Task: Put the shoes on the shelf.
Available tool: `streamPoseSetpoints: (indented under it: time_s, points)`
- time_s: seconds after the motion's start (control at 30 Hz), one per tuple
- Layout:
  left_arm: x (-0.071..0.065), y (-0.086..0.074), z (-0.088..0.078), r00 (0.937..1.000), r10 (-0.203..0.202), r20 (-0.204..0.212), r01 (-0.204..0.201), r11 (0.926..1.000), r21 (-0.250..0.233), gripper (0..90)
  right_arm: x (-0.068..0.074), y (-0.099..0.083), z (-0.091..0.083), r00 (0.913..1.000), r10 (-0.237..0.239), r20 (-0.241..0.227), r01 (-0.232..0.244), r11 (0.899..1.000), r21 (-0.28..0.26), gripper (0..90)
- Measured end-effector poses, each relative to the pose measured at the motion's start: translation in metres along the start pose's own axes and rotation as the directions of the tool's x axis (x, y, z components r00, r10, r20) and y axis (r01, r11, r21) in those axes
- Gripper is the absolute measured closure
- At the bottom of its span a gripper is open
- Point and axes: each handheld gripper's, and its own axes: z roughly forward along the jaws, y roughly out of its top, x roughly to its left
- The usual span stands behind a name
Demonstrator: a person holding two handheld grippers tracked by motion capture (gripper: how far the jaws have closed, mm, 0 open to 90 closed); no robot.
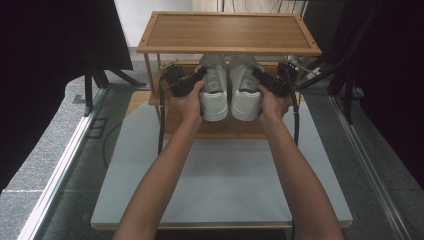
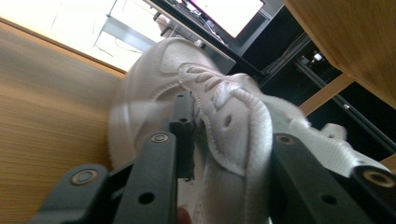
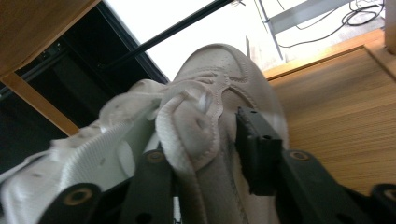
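On the lower shelf of the wooden shoe rack [image 1: 161,95], at the far end of the table [image 1: 225,185], the high view shows two white sneakers side by side under the top shelf [image 1: 227,31]. The left shoe [image 1: 214,95] and the right shoe [image 1: 244,92] each run near to far, heels toward the person and toes pointing away into the rack. The left gripper [image 1: 196,80] meets the left shoe's outer side, and the right gripper [image 1: 261,79] meets the right shoe's outer side; both hands reach in from the near edge.

From the left gripper view, its jaws straddle the padded collar of the left shoe [image 2: 219,116], one jaw inside the opening and one outside, clamped on that wall. The toe lies beyond, toward the bright background, with wooden shelf [image 2: 51,107] beneath.

From the right gripper view, the jaws likewise pinch the collar of the right shoe [image 3: 205,121], toe pointing away over the shelf board [image 3: 336,107].

By my judgement the pair is held at the rack's lower shelf, either being seated or drawn out; the pictures do not settle which. The next move calls for keeping both shoes level and parallel, clear of the top shelf and the side posts.
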Motion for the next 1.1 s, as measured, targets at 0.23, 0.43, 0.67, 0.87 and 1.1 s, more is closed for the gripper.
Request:
streamPoseSetpoints:
  time_s: [0.23, 0.43, 0.67, 0.87, 1.1]
  points:
    - [0.002, 0.003, 0.0, 0.9957, -0.036, 0.085, 0.034, 0.9991, 0.025, 54.8, 0.002, 0.004, -0.003, 0.9942, 0.064, -0.087, -0.068, 0.996, -0.052, 44.8]
    - [-0.004, 0.009, -0.02, 0.9949, 0.037, 0.094, -0.034, 0.999, -0.029, 54.5, 0.002, 0.001, -0.024, 0.994, -0.063, -0.089, 0.054, 0.994, -0.09, 42.9]
    - [-0.012, 0.012, -0.055, 0.9774, 0.156, 0.143, -0.156, 0.9877, -0.012, 77.2, -0.006, -0.002, -0.047, 0.9857, -0.109, -0.128, 0.096, 0.99, -0.102, 59.1]
    - [-0.009, -0.003, -0.087, 0.9502, 0.253, 0.181, -0.261, 0.9652, 0.018, 89.6, -0.009, -0.01, -0.076, 0.9572, -0.242, -0.159, 0.228, 0.968, -0.103, 79.2]
    - [-0.002, -0.022, -0.113, 0.934, 0.285, 0.216, -0.299, 0.9535, 0.036, 90.0, -0.006, -0.028, -0.102, 0.9018, -0.39, -0.187, 0.38, 0.921, -0.086, 89.2]
